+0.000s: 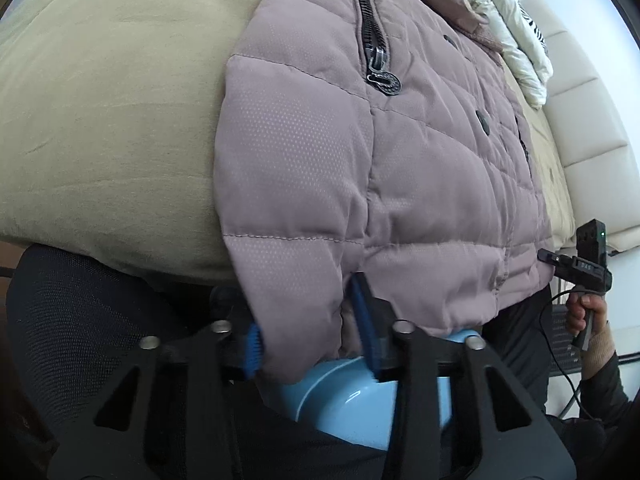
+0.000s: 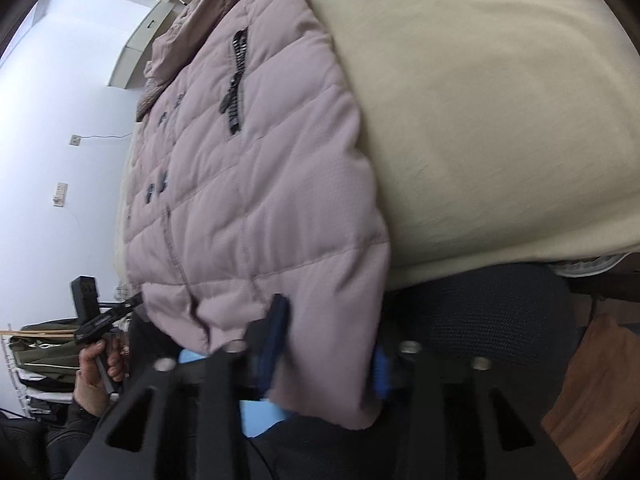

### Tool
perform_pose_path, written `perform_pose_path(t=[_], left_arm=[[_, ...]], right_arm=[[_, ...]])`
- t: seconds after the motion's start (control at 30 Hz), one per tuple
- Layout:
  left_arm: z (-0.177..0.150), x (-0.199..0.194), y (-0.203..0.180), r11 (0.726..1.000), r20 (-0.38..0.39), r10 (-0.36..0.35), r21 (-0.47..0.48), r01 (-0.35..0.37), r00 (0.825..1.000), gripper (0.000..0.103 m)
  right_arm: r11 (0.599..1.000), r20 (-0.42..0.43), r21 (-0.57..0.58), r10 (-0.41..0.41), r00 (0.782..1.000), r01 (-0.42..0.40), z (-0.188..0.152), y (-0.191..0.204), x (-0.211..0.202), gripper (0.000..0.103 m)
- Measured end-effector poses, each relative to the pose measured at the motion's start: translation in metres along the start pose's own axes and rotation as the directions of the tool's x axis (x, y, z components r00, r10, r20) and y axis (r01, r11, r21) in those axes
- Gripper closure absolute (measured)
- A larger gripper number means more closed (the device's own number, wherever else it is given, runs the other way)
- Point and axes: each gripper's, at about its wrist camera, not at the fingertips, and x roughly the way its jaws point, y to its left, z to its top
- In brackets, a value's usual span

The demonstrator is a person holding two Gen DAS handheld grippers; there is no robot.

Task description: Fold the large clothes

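only container-ish thing around is a light blue bowl-shaped tub [image 1: 348, 400] sitting under the bed edge, right below my grippers. can't tell if anything's in it, the coat and my own fingers cover most of it.

the coat itself is a puffy mauve quilted jacket [image 1: 400, 160] lying flat on the beige bedding [image 1: 100, 120], front side up, hem hanging just over the near edge of the bed. there's a chunky black pocket zipper [image 1: 374, 36] with a round pull on each side, dark snap buttons [image 1: 483, 123] down the middle, and the collar bunched at the far end. a white padded thing [image 1: 516, 32] lies beyond the collar.

my left gripper [image 1: 312, 344] is closed down most of the way onto one bottom corner of the hem, the blue pads [image 1: 362, 320] squeezing a fold of fabric between them. my right gripper [image 2: 324, 356] is doing the same on the other bottom corner, pads pinching the hem there. from the left camera i can see my right hand [image 1: 588, 316] on its handle just past the coat's edge, and from the right camera my left hand [image 2: 100, 360] likewise. a black mesh chair back [image 2: 480, 312] sits beside the bed.
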Motion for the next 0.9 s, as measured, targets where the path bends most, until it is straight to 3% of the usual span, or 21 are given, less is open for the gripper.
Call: perform_pose_path(t=[0.07,0.17,0.33,0.43,0.63,0.9], left_arm=[[0.001,-0.001,-0.002,1.0,-0.007,0.007,0.004,-0.007,1.0,0.086],[0.003,-0.01,-0.006,1.0,0.0,-0.008,0.009,0.008,1.0,0.095],[0.007,-0.038,-0.015,0.999,0.057,-0.044,0.017,0.043,0.997,0.099],[0.015,-0.064,-0.019,0.994,0.118,-0.104,-0.005,0.105,0.988,0.099],[0.048,-0.121,-0.034,0.972,0.267,-0.226,-0.001,0.235,0.937,0.099],[0.117,-0.165,-0.035,0.941,0.408,-0.315,0.012,0.339,0.857,0.099]], right_arm=[[1.0,0.006,-0.013,-0.001,1.0,0.001,-0.001,0.008,0.002,0.085],[0.999,0.037,-0.017,0.034,0.999,-0.033,-0.002,0.016,-0.002,0.091],[0.99,0.135,-0.091,0.116,0.984,-0.104,-0.003,0.039,-0.026,0.093],[0.981,0.204,-0.14,0.157,0.966,-0.13,0.002,0.052,-0.044,0.093],[0.963,0.322,-0.217,0.223,0.92,-0.158,0.03,0.087,-0.071,0.093],[0.949,0.467,-0.279,0.27,0.842,-0.149,0.094,0.121,-0.109,0.094]])
